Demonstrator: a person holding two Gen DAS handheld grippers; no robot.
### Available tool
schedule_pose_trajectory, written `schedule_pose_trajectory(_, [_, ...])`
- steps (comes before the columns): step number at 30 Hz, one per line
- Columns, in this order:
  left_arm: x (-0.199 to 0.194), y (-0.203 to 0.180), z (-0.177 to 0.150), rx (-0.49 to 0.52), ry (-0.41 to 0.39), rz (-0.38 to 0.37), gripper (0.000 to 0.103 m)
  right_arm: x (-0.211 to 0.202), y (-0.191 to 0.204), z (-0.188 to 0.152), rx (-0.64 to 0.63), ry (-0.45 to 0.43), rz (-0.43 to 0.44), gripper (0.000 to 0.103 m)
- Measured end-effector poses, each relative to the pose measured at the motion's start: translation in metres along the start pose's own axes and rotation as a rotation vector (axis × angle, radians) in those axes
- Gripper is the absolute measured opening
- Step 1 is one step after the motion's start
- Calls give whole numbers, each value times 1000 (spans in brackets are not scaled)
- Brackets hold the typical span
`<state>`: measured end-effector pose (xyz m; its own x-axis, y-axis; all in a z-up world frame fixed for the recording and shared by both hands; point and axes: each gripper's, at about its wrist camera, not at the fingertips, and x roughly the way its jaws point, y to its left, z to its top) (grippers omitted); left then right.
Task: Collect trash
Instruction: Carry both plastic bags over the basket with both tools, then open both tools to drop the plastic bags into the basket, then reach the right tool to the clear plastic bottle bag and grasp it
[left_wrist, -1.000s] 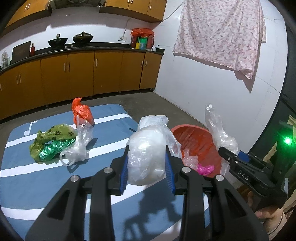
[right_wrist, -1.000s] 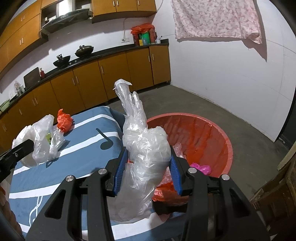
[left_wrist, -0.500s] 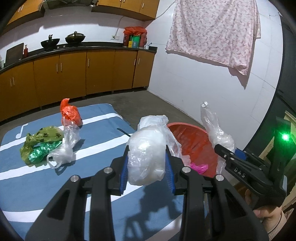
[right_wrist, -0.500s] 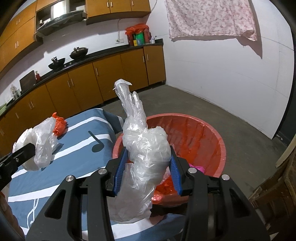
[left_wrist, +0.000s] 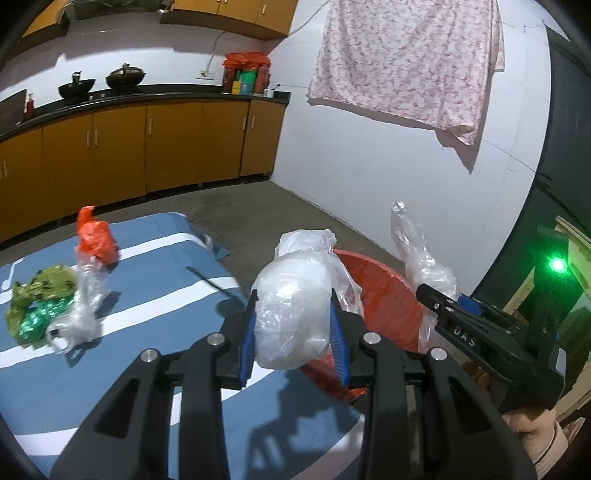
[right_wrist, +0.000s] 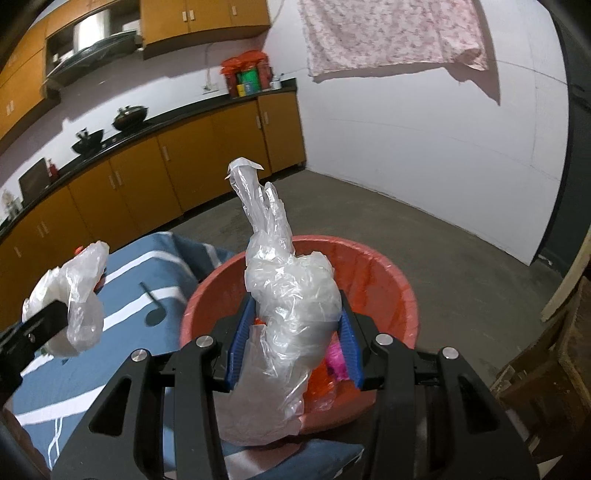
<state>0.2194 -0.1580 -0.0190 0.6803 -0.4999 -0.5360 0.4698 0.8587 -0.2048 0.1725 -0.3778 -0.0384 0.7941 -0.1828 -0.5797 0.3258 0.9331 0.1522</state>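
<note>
1. The left gripper (left_wrist: 293, 328) is clamped on a bunched clear plastic bag (left_wrist: 295, 310); the blue pads (left_wrist: 248, 334) press into both of its sides and the bag bulges above and ahead of the fingertips.
2. The right gripper (right_wrist: 295, 341) is likewise closed on a second clear plastic bag (right_wrist: 291, 306), whose twisted tail sticks up above the jaws while its lower part hangs below them.
3. Directly ahead of and beneath the right gripper sits a red basin (right_wrist: 391, 258) lined with red plastic; the held bag hangs over its near rim, and a pink scrap (right_wrist: 336, 360) lies inside, just right of the bag.
4. Seen from the left gripper, the same red basin (left_wrist: 384, 291) lies ahead and to the right, just beyond the held bag, with the right gripper (left_wrist: 443, 302) and its bag over the basin's right side.
5. To the left of the left gripper, a blue striped mat (left_wrist: 155, 280) carries more rubbish: an orange bag (left_wrist: 94, 236) farthest off, a clear bag (left_wrist: 83, 306) beside it, and a green bag (left_wrist: 37, 299) at the far left.
6. A person's hand (left_wrist: 532, 424) grips the right tool's handle at the lower right edge.
7. Beyond everything, orange kitchen cabinets (left_wrist: 147, 147) run along the wall, and a flowered cloth (left_wrist: 406, 62) hangs to the right.
</note>
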Motion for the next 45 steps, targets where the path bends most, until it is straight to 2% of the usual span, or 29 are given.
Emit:
schedule_pose_trajectory(17, [67, -36, 6, 31, 63, -53, 34, 34, -28, 16, 76, 18, -7, 44])
schedule_pose_trajectory(29, [102, -46, 4, 40, 111, -62, 37, 48, -42, 24, 150, 33, 38, 45])
schedule_pose_trajectory(33, [107, -45, 0, 41, 123, -64, 51, 47, -47, 26, 169, 22, 46, 62])
schedule_pose_trajectory(37, [109, -34, -4, 19, 137, -44, 55, 44, -47, 28, 165, 8, 32, 68])
schedule_pose_trajectory(41, [98, -16, -7, -10, 124, 8, 67, 34, -46, 28, 149, -23, -17, 92])
schedule_pose_trajectory(43, [88, -7, -8, -18, 106, 41, 73, 30, -44, 28, 125, -36, -42, 93])
schedule_pose_trajectory(45, [78, 0, -11, -20, 94, 68, 79, 28, -39, 26, 106, -30, -27, 93])
